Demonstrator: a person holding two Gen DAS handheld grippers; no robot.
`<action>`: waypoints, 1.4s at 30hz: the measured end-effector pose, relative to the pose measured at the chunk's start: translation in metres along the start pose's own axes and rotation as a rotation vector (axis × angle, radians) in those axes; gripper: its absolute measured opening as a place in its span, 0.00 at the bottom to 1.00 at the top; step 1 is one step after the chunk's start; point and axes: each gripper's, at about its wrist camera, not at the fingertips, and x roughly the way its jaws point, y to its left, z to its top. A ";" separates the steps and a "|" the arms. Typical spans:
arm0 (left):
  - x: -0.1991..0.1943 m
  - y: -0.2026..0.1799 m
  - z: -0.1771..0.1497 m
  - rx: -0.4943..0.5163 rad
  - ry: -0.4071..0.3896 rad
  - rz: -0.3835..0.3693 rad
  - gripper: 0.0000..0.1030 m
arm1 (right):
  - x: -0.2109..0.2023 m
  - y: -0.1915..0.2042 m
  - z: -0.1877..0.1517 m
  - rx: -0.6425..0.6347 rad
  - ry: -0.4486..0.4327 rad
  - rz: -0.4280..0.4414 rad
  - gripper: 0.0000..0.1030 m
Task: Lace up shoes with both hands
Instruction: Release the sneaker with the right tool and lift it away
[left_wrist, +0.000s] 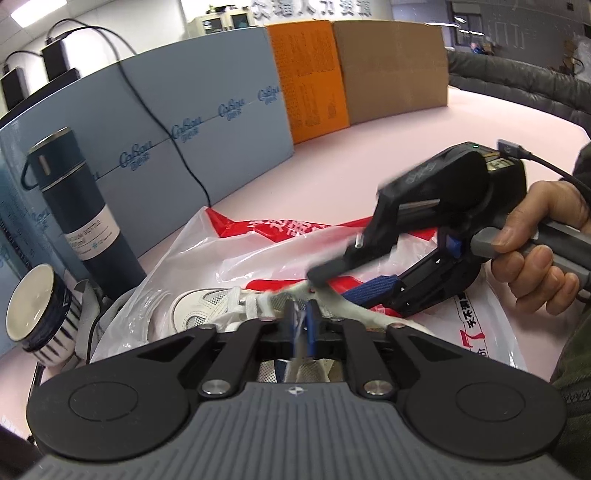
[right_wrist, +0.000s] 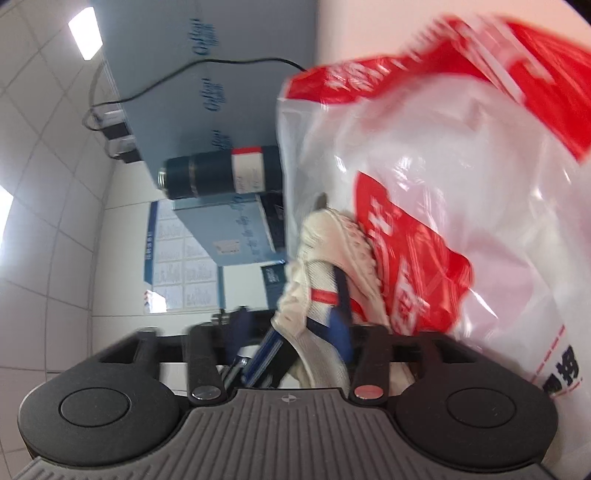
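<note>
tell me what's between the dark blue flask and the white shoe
A crumpled clear plastic bag with red print, in the left wrist view, between dark blue flask and white shoe.

A white sneaker (left_wrist: 207, 306) lies on a red and white plastic bag (left_wrist: 229, 254), near the middle, toe pointing left. Its flat white lace (left_wrist: 343, 306) runs off to the right. The tongue is cream cloth.

Both views are bright and evenly lit by ceiling panels (right_wrist: 85, 33), with only soft shadows on the pink worktop (left_wrist: 388, 147). Strong fisheye bending curves the edges and darkens the corners. Glare glints off the plastic bag (right_wrist: 461, 177), which is motion-smeared in the right wrist view; the right gripper (left_wrist: 332, 277) blurs too.
</note>
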 end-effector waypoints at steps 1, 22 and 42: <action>-0.002 0.001 -0.001 -0.012 -0.007 0.006 0.12 | -0.001 0.006 0.001 -0.035 -0.005 -0.017 0.66; -0.021 0.008 -0.003 -0.137 -0.017 0.008 0.14 | -0.012 0.016 -0.002 -0.107 -0.063 0.003 0.79; 0.008 0.012 0.001 -0.225 -0.013 -0.005 0.02 | -0.002 0.023 -0.005 -0.137 0.036 0.087 0.79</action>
